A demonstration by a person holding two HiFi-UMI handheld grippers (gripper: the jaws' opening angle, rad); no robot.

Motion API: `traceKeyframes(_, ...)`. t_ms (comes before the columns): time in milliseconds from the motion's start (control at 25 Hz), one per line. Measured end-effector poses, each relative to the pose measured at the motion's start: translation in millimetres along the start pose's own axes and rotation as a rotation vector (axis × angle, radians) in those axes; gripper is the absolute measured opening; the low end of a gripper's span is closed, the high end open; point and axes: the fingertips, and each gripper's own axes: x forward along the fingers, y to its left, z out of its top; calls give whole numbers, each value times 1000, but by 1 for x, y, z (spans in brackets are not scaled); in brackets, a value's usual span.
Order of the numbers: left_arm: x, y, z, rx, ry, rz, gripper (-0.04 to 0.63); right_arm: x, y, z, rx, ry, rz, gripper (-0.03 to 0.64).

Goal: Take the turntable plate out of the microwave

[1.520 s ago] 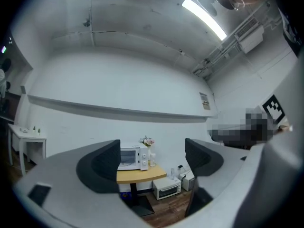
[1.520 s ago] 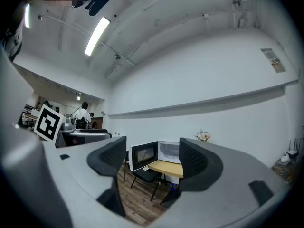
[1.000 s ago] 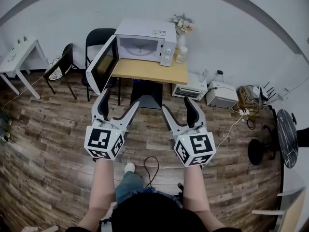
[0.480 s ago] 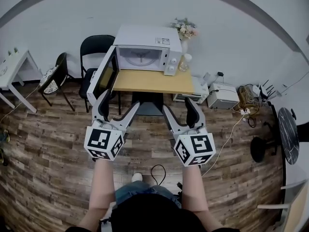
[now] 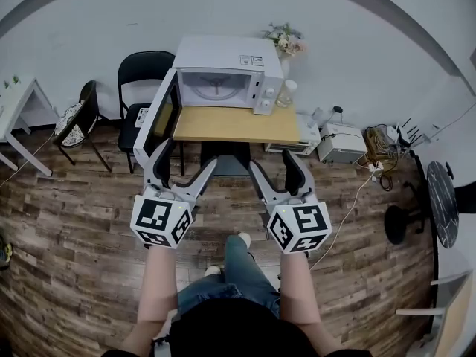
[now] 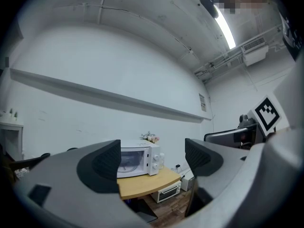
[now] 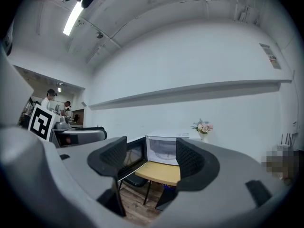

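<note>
White microwave (image 5: 225, 74), door open — left gripper (image 5: 187, 157), right gripper (image 5: 272, 161) both wide, empty

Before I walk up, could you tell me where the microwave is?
In the head view the microwave stands top centre on the wooden table, its door open to the left, a flower vase at its right.

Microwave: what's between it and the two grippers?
Head view: only the bare tabletop and wood floor separate the microwave from the left gripper and right gripper; both open, empty.
</note>
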Motion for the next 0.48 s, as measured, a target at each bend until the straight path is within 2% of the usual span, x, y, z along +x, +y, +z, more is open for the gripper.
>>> traceKeyframes(280, 18, 17, -7, -7, -4, 23, 411, 28, -3, -5, -6, 9, 37, 333)
traceKeyframes(480, 50, 26, -23, -13, 20, 27, 411, 60, -23, -15, 20, 19, 51, 325)
